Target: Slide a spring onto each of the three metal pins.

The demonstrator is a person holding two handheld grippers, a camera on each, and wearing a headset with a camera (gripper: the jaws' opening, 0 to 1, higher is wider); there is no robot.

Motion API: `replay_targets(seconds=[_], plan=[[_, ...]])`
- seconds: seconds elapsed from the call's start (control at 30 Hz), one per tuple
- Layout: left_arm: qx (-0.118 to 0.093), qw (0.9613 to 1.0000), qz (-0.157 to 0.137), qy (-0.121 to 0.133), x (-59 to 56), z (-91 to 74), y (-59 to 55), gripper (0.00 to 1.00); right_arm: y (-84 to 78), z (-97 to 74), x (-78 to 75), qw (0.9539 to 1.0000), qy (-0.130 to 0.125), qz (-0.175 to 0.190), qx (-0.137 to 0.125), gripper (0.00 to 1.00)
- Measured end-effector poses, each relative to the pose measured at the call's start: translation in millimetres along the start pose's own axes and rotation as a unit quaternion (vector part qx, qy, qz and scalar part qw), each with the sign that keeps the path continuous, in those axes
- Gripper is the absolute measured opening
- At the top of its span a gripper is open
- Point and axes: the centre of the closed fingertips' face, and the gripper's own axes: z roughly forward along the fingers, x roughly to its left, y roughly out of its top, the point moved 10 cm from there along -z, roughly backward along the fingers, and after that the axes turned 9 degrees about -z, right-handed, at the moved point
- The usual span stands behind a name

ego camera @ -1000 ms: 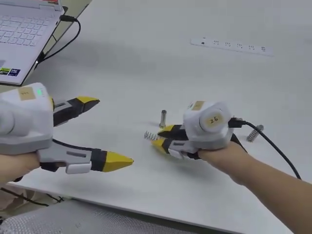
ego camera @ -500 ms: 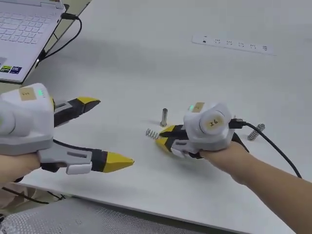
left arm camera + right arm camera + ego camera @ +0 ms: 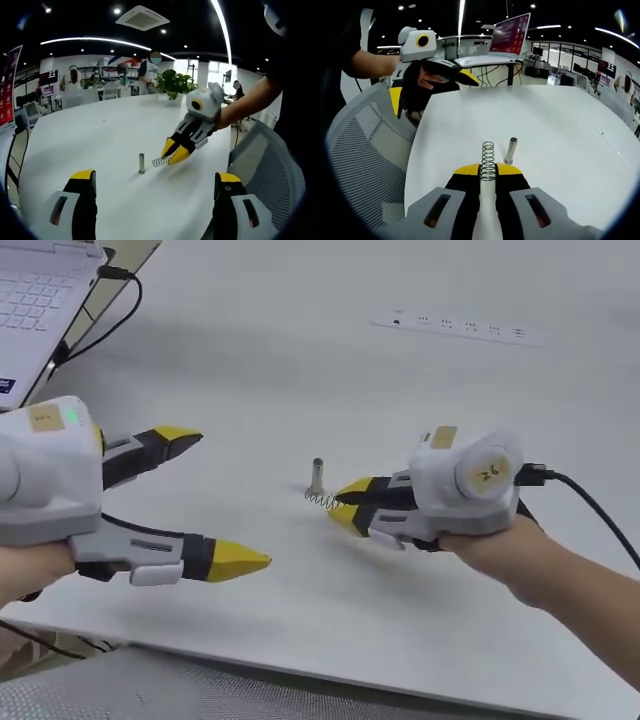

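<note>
On your right gripper [image 3: 488,174] the jaws are clenched on a spring [image 3: 488,159], its free end just beside the upright pin [image 3: 510,150] on the bench [image 3: 560,130]; your left gripper [image 3: 222,498] hangs apart, jaws spread wide, released

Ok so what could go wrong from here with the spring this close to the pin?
The right gripper pinches the spring by one end, so it could flex or pop free against the pin. The upright pin stands unheld; a sideways nudge might topple it, since the open left gripper is apart from it.
</note>
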Motion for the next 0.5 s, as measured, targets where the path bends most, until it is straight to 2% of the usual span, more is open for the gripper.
replay_targets(seconds=[0.27, 0.5], plan=[[-0.004, 0.9996, 0.013, -0.023, -6.4, 15.2, 10.8, 0.95, 11.5, -31.8, -2.5, 0.9996, -0.010, -0.014, -0.024, 0.08], [-0.007, 0.9986, 0.026, -0.045, -11.1, 29.2, 19.1, 0.95, 3.9, -56.1, -6.3, 0.9995, -0.018, -0.017, -0.018, 0.08]])
